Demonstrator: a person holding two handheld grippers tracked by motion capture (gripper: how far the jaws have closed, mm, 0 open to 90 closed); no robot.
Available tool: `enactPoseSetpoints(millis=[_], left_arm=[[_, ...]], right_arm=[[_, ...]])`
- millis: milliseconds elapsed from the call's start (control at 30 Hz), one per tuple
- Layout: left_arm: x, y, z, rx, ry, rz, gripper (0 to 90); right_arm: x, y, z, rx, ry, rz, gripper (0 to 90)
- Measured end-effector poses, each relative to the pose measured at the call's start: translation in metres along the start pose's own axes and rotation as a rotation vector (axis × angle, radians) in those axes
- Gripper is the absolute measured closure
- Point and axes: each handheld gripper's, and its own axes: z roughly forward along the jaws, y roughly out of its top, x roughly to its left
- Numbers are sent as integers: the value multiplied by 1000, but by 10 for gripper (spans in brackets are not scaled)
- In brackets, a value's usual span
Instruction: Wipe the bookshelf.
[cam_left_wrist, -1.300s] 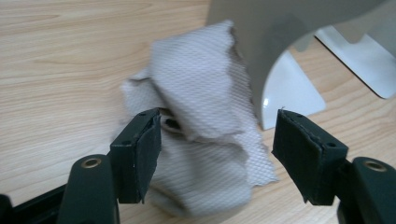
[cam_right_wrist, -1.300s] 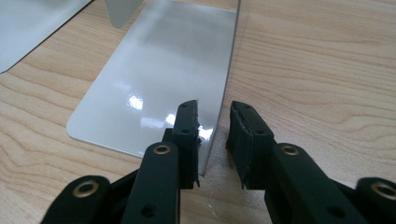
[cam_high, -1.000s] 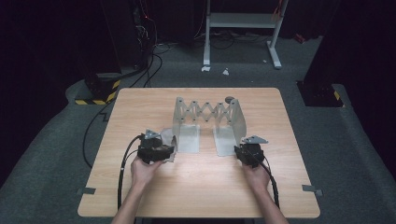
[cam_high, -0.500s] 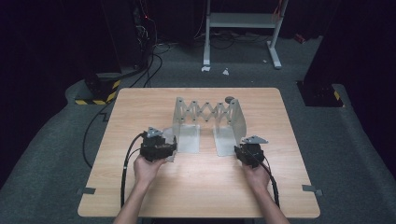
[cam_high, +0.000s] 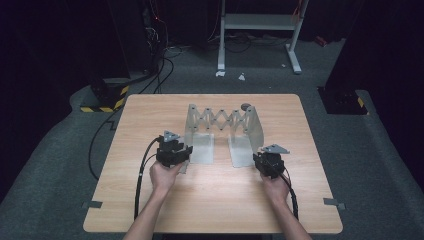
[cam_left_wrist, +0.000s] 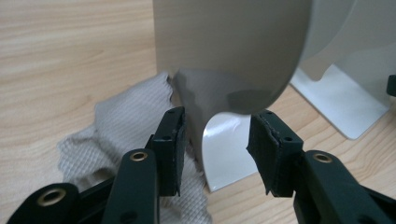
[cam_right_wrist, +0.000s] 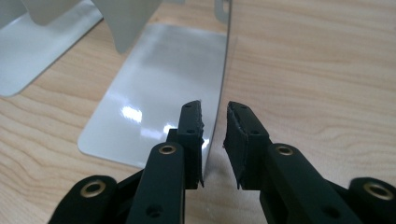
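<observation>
Left gripper (cam_left_wrist: 217, 140): fingers half-open, just closing, astride left upright plate, not pressing | Bookend rack (cam_high: 223, 131): mid-counter (cam_high: 150, 210); stiff, thin, slick metal, likely light; grip plate edges | Right gripper (cam_right_wrist: 214, 135): fingers narrowly apart, just closing, straddling right plate edge.

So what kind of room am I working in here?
Probably a lab or studio set up for recording: a lone wooden table on grey carpet, black surroundings, cables across the floor to a dark equipment rack, and hazard tape by its base.
</observation>
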Motion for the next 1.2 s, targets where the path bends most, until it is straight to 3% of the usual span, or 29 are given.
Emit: enactPoseSetpoints(millis=[267, 500, 733, 1200], left_arm=[[-4, 10, 2, -13, 7, 0, 604], [-1, 15, 2, -9, 24, -7, 724], [-5, 16, 1, 3, 42, 12, 751], [-26, 7, -9, 24, 18, 47, 756]], right_arm=[[3, 17, -1, -22, -22, 17, 820], [1, 21, -3, -23, -45, 25, 874], [-6, 18, -6, -24, -64, 39, 893], [-23, 14, -12, -29, -80, 55, 896]])
